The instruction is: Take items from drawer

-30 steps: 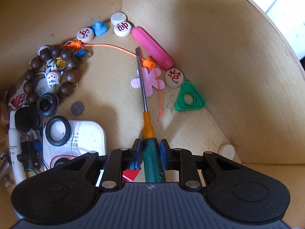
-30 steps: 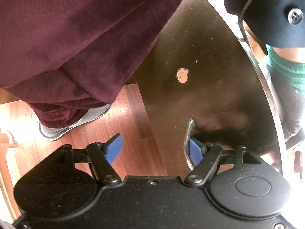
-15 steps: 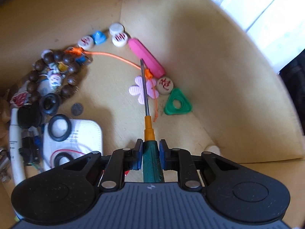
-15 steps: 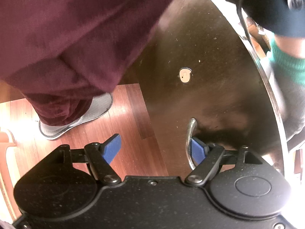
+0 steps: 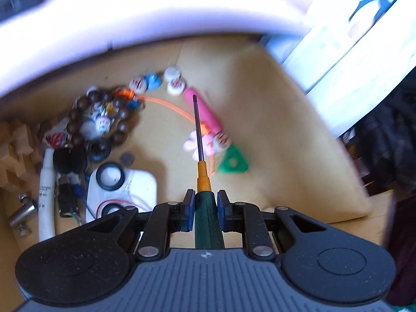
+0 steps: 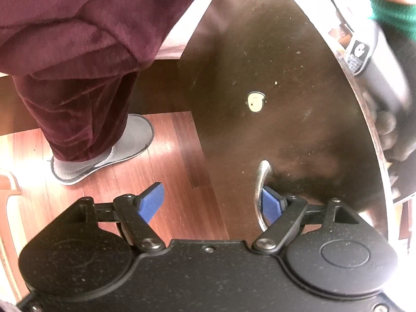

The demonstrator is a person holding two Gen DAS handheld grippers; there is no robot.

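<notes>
My left gripper [image 5: 205, 202] is shut on a screwdriver [image 5: 201, 166] with a green handle, orange collar and thin steel shaft. It holds it well above the open wooden drawer [image 5: 299, 143], shaft pointing forward. Below lie a pink bar [image 5: 205, 111], a green triangle [image 5: 232, 162], a bead bracelet [image 5: 104, 119] and round game pieces [image 5: 175, 85]. My right gripper [image 6: 210, 202] is open. Its right finger [image 6: 270, 204] sits behind the metal handle [image 6: 260, 189] of the dark drawer front [image 6: 273, 78].
A white box [image 5: 130, 189] with black rubber rings, a white tube [image 5: 46, 182] and a metal bolt [image 5: 22, 210] fill the drawer's left side. A white edge [image 5: 130, 26] runs above the drawer. The person's maroon trousers [image 6: 78, 52] and grey slipper [image 6: 109, 150] stand on the wooden floor.
My left gripper has risen up and back out of the drawer with the screwdriver; the drawer's contents look smaller and the white edge has come into view. My right gripper has stayed at the handle.
</notes>
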